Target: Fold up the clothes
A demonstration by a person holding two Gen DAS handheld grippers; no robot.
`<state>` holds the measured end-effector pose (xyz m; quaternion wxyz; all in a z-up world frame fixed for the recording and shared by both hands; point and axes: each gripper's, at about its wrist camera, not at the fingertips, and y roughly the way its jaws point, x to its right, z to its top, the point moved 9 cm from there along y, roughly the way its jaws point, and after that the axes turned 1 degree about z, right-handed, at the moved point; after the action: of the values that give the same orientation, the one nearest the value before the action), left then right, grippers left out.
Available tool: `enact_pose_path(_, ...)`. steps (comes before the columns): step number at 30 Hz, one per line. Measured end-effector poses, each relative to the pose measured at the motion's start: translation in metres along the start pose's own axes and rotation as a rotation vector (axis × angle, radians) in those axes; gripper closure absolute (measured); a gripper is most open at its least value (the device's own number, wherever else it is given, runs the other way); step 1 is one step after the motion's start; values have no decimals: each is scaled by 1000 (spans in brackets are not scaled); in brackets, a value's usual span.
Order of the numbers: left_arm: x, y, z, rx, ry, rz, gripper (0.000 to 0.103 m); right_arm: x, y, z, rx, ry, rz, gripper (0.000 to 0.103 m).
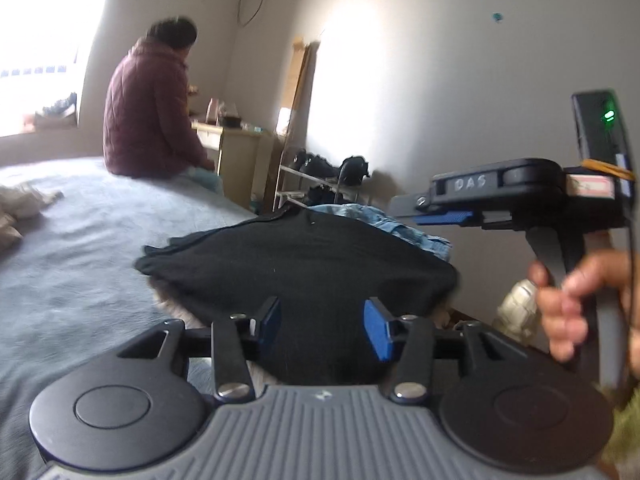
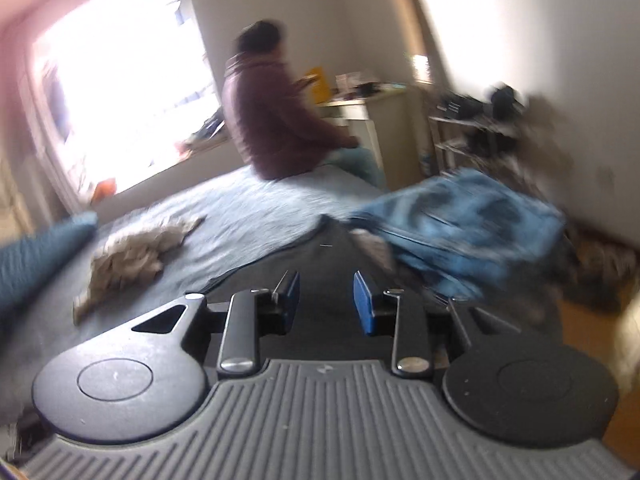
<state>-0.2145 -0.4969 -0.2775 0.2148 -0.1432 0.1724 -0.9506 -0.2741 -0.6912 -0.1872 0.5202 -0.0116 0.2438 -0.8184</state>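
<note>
done: flat black knit garment (image 1: pixel 296 268) folded on grey-blue bed (image 1: pixel 80 248) | left tongs (image 1: pixel 322 328), right tongs (image 2: pixel 326 304) part-open, empty | left: crumpled blue denim garment (image 2: pixel 460 232), beige garment (image 2: pixel 132 256) unfolded

Right wrist view motion-blurred, denim garment (image 2: pixel 460 232) smeared, beige cloth (image 1: pixel 16 208) cut off at left edge

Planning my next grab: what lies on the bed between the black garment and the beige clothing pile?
Only bare blue-grey bed cover lies between the black garment and the beige pile, as the right wrist view shows.
</note>
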Motion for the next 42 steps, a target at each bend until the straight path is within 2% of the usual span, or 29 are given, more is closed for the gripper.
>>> enact_pose_path(3, -6, 37, -10, -55, -22, -82, 58, -2, 43, -4, -119, -65, -71, 76)
enact_pose_path(5, -7, 40, -11, -52, -19, -127, 56, 10, 63, -21, -232, -53, -89, 76)
enact_pose_path(6, -9, 40, -12, -61, -38, -150, 56, 16, 69, -28, -257, -53, -101, 76)
enact_pose_path(8, -15, 41, -13, -90, -104, -193, 53, 19, 71, -35, -252, -66, -112, 76)
enact_pose_path(11, -15, 42, -16, -125, -87, -203, 53, 19, 69, -38, -232, -63, -115, 75)
enact_pose_path(15, -8, 44, -15, -213, -40, -132, 52, 21, 64, -42, -253, -21, -97, 75)
enact_pose_path(19, -5, 51, -1, -389, -80, -34, 52, 17, 73, -41, -319, -55, -104, 75)
enact_pose_path(22, -6, 57, 9, -560, -124, 60, 42, 18, 79, -38, -386, -62, -82, 75)
enact_pose_path(27, -13, 58, 19, -699, -196, 204, 39, 24, 83, -34, -472, -17, -25, 75)
enact_pose_path(31, -30, 38, 21, -720, -343, 271, 43, 24, 86, -30, -552, -16, 9, 74)
enact_pose_path(37, -89, 5, 17, -671, -608, 385, 44, 24, 94, -25, -672, -52, 75, 74)
enact_pose_path(40, -111, 11, 19, -613, -674, 380, 44, 16, 89, -2, -657, -107, 57, 73)
enact_pose_path(41, -115, 16, 19, -602, -684, 359, 44, 14, 87, 7, -650, -125, 50, 73)
enact_pose_path(42, -116, 21, 18, -596, -694, 329, 44, 1, 86, 18, -623, -151, 82, 73)
